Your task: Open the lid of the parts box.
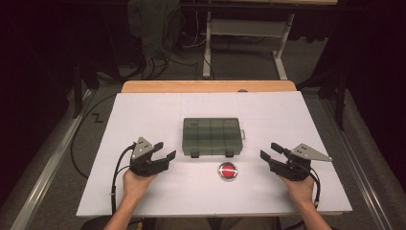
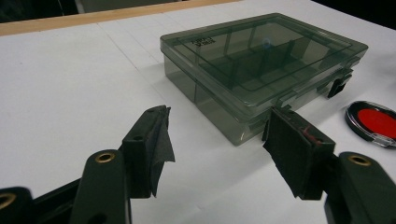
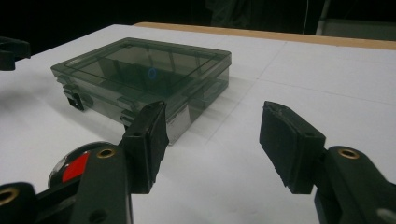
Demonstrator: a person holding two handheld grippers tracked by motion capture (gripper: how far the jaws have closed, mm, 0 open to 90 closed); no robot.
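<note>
A smoky clear plastic organiser box [image 1: 211, 136] lies lid-down shut in the middle of the white table, its two latches facing me. In front of it sits a small round tin with a red top [image 1: 228, 171]. My left gripper [image 1: 164, 151] rests open to the left of the box, and the box [image 2: 261, 65] and tin [image 2: 373, 122] lie ahead of its jaws. My right gripper [image 1: 270, 152] stands open to the right; the box [image 3: 140, 74] lies ahead-left and the tin [image 3: 74, 165] is partly hidden behind its left jaw. Nothing is held.
The white table top [image 1: 143, 120] has a wooden strip [image 1: 206, 86] along its far edge. Beyond it stand a desk frame and cables on the floor. Bare white surface lies around both grippers.
</note>
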